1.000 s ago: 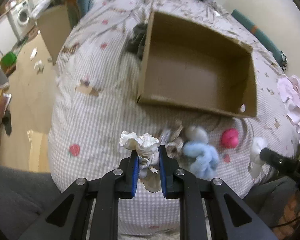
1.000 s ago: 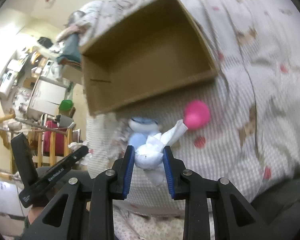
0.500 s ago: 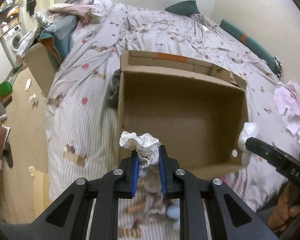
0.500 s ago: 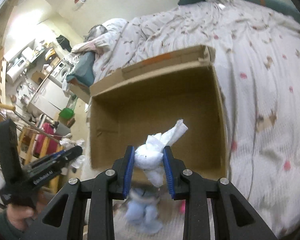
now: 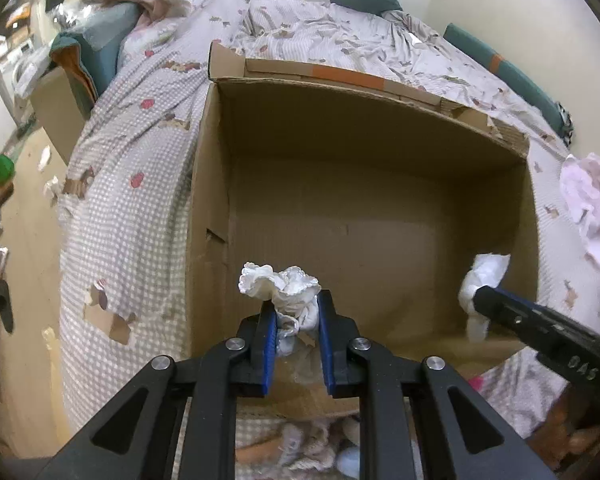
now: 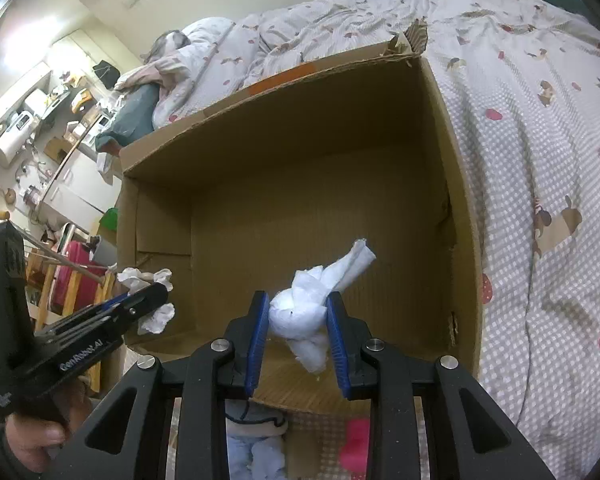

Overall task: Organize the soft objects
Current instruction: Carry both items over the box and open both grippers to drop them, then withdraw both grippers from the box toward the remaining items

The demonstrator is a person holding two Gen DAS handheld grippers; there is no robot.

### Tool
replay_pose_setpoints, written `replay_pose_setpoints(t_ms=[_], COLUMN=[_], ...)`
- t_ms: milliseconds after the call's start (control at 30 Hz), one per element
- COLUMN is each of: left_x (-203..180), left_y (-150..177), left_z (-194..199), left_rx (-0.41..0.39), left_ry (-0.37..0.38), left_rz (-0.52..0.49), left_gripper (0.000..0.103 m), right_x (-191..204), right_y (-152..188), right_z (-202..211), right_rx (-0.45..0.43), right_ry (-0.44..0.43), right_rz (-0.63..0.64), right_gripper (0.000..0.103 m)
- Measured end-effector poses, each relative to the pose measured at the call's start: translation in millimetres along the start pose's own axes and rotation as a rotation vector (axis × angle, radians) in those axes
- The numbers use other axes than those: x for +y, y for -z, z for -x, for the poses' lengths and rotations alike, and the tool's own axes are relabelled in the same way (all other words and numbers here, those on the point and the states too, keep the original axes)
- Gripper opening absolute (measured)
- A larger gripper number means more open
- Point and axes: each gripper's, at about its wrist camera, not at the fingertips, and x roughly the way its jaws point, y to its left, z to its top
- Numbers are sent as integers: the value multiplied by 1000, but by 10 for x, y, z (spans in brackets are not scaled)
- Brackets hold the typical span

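Hovering now over the open cardboard box (image 5: 364,208), both grippers have come forward from where they were a second ago, when the box sat well ahead of them and the loose pile of soft things on the checked bedspread (image 5: 132,208) lay right under their tips. The left gripper (image 5: 297,322) is clamped narrow on a frilly white cloth (image 5: 278,286), the ruffled edge bunched up above the blue pads and a bit of it hanging down between them; that grip looks the same as before. The right gripper (image 6: 299,322) pinches a knotted white cloth (image 6: 312,306), with one twisted tail sticking up and off to the right past the pad and another lump drooping below. From the left camera the right gripper comes in from the right side, its bundle held over the box's near right corner; from the right camera the left gripper enters from the left, held in a hand (image 6: 40,436), its cloth over the near left wall. Behind and beneath the fingers, outside the box's near wall, a pale blue plush (image 6: 256,452) and a pink ball (image 6: 354,448) lie on the bedspread.
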Motion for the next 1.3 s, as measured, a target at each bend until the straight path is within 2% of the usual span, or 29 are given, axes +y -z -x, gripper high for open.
replay_pose_setpoints(t_ms=[333, 500, 667, 700, 733, 767, 800, 833, 900, 933, 967, 1000, 1067, 1267, 1300], left_x=[3, -5, -20, -15, -13, -16, -9, -15, -9, -7, -2, -3, 0, 67, 77], left_y=[45, 44, 61, 60, 58, 54, 47, 42, 24, 17, 11, 11, 8, 7, 19], left_z=[-30, -46, -64, -58, -49, -37, -12, 8, 39, 46, 58, 72, 115, 307, 334], left_rx=[6, 3, 26, 26, 24, 20, 5, -3, -17, -17, -18, -21, -34, -80, -86], left_ry=[24, 16, -13, -2, 1, 0, -7, -13, -23, -23, -20, -18, -32, -24, -30], left_rz=[-4, -14, -35, -32, -28, -26, -20, -18, -13, -9, -4, -2, -2, 29, 30], left_gripper=[18, 18, 31, 36, 49, 57, 71, 77, 77, 77, 77, 77, 77, 78, 80], right_x=[-11, -18, 5, -1, -12, -20, -24, -29, -42, -40, -40, -43, -44, -11, -5], right_y=[33, 33, 34, 30, 25, 25, 21, 15, 7, -4, -11, -21, -34, -60, -60], right_z=[-136, -148, -123, -122, -123, -122, -120, -115, -89, -70, -49, -14, 66, 155, 169], right_rx=[30, 30, 12, 13, 15, 15, 13, 10, -5, -18, -31, -54, -99, -113, -113], right_ry=[55, 52, 81, 78, 73, 71, 72, 72, 70, 76, 81, 82, 76, 86, 89], right_rz=[-14, -21, 7, 5, 0, -3, -3, -4, -8, -10, -13, -19, -21, 2, 5], right_gripper=[31, 31, 31, 31, 31, 31, 31, 31, 33, 45, 75, 84, 87, 87, 87])
